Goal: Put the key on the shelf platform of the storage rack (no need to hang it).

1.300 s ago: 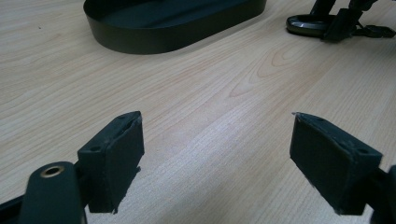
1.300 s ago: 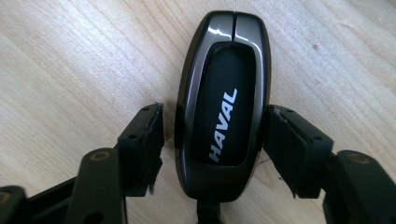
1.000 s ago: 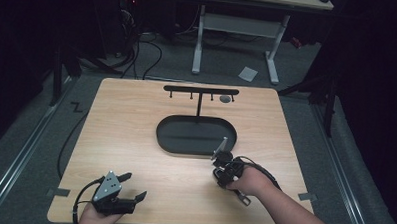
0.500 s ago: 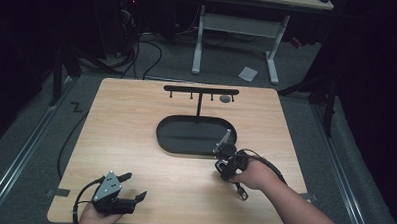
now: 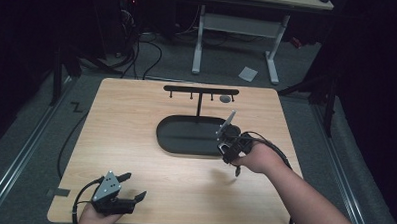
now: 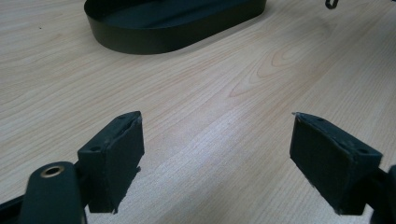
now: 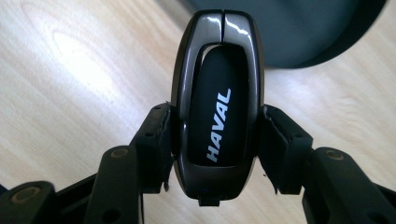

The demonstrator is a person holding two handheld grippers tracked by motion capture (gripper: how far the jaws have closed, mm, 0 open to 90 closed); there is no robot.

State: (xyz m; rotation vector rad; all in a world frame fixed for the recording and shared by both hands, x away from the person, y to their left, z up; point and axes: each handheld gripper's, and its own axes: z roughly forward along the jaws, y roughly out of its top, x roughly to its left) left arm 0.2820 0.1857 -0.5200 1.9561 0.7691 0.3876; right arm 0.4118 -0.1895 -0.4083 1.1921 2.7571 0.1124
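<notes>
Right tongs clamped on key fob above tray's right rim | left tongs apart, empty, near-left bench | risk: glossy fob sides slip from pads, dropping onto bench.

lab/test bay | wooden table on grey carpet | cable tangle, white desk frame behind table

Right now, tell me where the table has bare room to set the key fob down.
Widest bare patch: the wood left of the black tray, up to the table edge. Also the strip between the tray and the open left gripper. It is crowded at the tray's right end, where the right gripper holds the key fob, and behind, by the hook stand.
</notes>
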